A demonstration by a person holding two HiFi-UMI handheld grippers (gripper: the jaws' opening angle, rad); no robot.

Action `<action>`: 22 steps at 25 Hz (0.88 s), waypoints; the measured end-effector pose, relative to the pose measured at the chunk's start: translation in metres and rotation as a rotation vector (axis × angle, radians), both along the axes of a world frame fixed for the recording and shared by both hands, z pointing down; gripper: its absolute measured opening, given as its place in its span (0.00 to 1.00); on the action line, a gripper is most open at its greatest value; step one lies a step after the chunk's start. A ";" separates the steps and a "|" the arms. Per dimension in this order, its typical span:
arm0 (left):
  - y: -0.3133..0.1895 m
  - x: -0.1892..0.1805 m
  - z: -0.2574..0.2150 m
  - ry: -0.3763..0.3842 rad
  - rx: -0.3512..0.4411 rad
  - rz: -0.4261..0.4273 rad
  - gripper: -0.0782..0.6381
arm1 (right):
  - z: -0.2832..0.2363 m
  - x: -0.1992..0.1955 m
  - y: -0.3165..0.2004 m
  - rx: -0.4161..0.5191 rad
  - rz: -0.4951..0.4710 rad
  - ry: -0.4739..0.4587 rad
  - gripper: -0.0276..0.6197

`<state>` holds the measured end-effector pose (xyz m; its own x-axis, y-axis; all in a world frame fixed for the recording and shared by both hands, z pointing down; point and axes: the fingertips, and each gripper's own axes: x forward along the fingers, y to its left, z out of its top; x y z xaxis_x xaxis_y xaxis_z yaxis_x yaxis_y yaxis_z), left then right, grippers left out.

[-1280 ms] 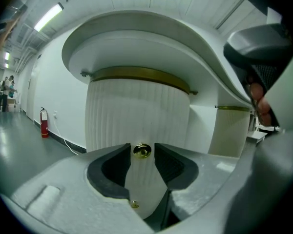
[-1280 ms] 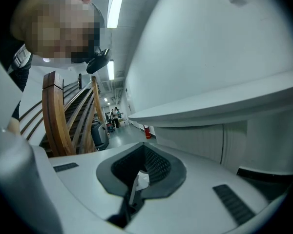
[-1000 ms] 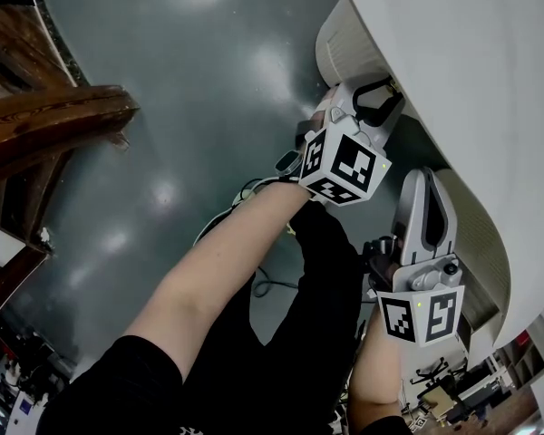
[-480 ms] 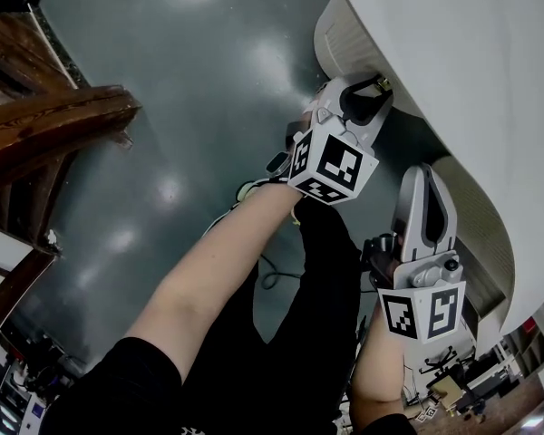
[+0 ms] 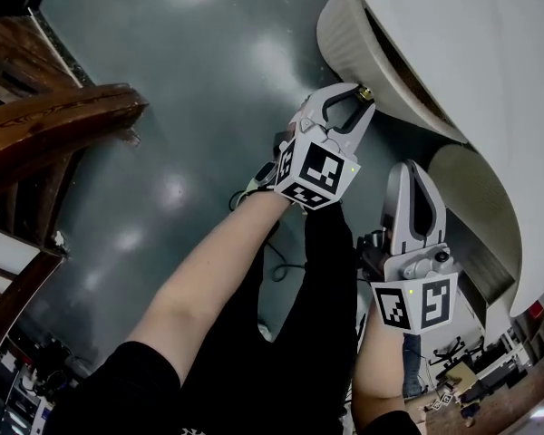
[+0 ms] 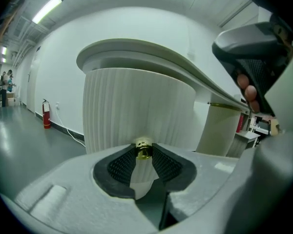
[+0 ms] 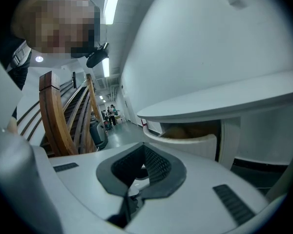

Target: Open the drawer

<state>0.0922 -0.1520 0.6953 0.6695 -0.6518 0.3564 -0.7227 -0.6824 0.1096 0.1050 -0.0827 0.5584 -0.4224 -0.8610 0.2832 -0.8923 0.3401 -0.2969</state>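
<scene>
The drawer's white ribbed, curved front [image 5: 343, 36] stands pulled out from under the white desk top [image 5: 490, 53], with a dark gap behind it. Its small gold knob [image 5: 366, 91] sits between the tips of my left gripper [image 5: 358, 98], which is shut on it. In the left gripper view the knob [image 6: 143, 148] is pinched between the black pads, and the ribbed front [image 6: 136, 106] rises behind it. My right gripper [image 5: 415, 172] hovers below the desk edge, shut and holding nothing. The right gripper view shows the open drawer [image 7: 190, 141] from the side, brown inside.
A dark wooden stair railing [image 5: 54, 125] fills the left. The glossy grey floor [image 5: 190, 80] lies below, with cables near the person's black-clad legs. A second ribbed pedestal [image 5: 476, 188] stands beside my right gripper. A red fire extinguisher [image 6: 46, 116] stands by the far wall.
My left gripper has drawn back with the knob, and the drawer front has slid out from under the desk, showing a dark gap. The right gripper has shifted slightly, still shut.
</scene>
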 end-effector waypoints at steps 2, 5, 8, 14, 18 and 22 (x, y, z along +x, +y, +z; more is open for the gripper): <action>0.010 -0.006 -0.001 -0.005 -0.009 0.003 0.26 | -0.003 -0.004 0.007 -0.005 0.001 0.000 0.07; 0.027 -0.018 0.001 -0.010 -0.031 0.005 0.26 | -0.004 -0.012 0.018 -0.017 -0.004 0.000 0.07; 0.038 -0.029 0.002 -0.021 -0.040 0.011 0.26 | -0.009 -0.022 0.024 -0.019 -0.009 -0.002 0.07; 0.065 -0.044 0.001 -0.037 -0.059 0.030 0.26 | -0.019 -0.031 0.038 -0.020 -0.016 -0.009 0.07; 0.081 -0.057 0.002 -0.045 -0.073 0.030 0.26 | -0.025 -0.041 0.047 -0.019 -0.023 -0.014 0.07; 0.094 -0.068 0.006 -0.061 -0.091 0.024 0.26 | -0.029 -0.047 0.051 -0.017 -0.036 -0.014 0.07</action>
